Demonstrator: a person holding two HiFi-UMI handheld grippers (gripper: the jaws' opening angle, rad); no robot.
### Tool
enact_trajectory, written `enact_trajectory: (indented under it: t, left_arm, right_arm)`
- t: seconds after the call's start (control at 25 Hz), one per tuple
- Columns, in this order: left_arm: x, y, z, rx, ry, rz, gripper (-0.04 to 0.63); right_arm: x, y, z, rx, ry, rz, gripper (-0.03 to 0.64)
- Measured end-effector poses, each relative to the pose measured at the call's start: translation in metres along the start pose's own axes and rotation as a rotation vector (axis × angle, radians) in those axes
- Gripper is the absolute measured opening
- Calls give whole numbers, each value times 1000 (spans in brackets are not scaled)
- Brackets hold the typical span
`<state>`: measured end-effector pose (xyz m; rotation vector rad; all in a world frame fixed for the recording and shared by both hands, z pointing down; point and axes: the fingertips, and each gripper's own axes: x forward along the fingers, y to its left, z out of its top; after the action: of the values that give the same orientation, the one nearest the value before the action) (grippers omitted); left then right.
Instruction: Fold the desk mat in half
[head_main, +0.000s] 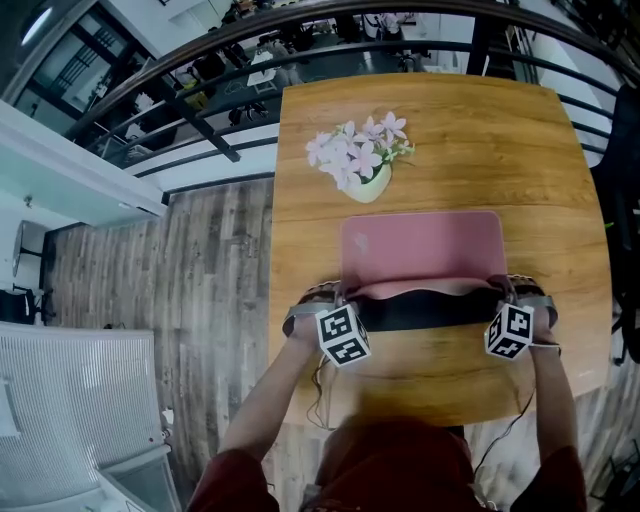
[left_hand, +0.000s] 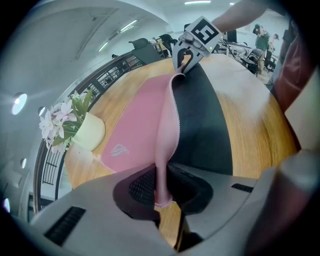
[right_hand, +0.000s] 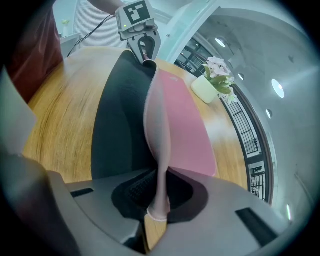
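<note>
Desk mat (head_main: 420, 250) lies in the middle of the wooden table (head_main: 300, 120), pink face up, with its near edge raised so the black underside shows as a band between my two tools. I have the left gripper (left_hand: 161, 192) nipped narrowly on the near left corner and the right gripper (right_hand: 159, 205) clamped the same way on the near right corner. Holding both corners, I judge, keeps the edge level so it can carry squarely over toward the far edge by the flower pot (head_main: 368, 180). In the head view the marker cubes (head_main: 343, 335) cover the jaws, and the tabletop under the lifted flap is hidden.
</note>
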<state>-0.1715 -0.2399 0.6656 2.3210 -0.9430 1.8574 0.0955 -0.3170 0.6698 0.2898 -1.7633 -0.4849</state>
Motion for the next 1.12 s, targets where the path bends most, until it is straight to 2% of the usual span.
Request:
enact_trajectory:
  t: [1.12]
  left_arm:
    - [45,102,15,34,15,81,72]
  right_arm:
    - [54,-98,9,-14,-8,-70,44]
